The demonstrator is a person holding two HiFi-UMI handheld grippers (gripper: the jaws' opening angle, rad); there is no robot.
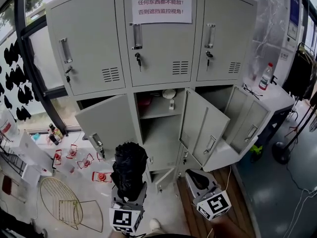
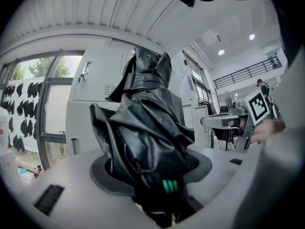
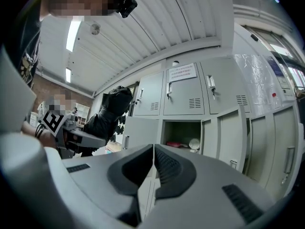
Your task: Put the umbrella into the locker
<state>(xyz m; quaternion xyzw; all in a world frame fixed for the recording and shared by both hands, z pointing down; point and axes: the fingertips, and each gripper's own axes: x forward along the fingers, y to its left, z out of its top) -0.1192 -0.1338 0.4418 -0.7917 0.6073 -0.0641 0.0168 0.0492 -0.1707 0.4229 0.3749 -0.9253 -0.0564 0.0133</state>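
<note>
The left tool (image 2: 152, 178) is clamped on one end of the black umbrella (image 2: 143, 123). The umbrella is folded up with its strap wrapped round it. It sticks out in front of the tool and points toward the locker (image 1: 158, 58). I think it is held by the end so the long part can go in first.

The right tool (image 3: 153, 168) has its two jaws pressed together with nothing between them. It sits just beside the left tool, on the person's right side. I think it is kept free in case a door needs a push.

Both tools are in front of the grey locker, but not touching it. The umbrella is not inside yet. The top doors are shut. Lower down, some doors stand open, like the door (image 1: 200, 128) of the middle box (image 1: 158, 133). That box is right ahead of the umbrella. It has a shelf (image 1: 159, 114) with a red thing and a white thing (image 1: 169, 93) on it. The space under the shelf looks bare, so the umbrella could fit there.
</note>
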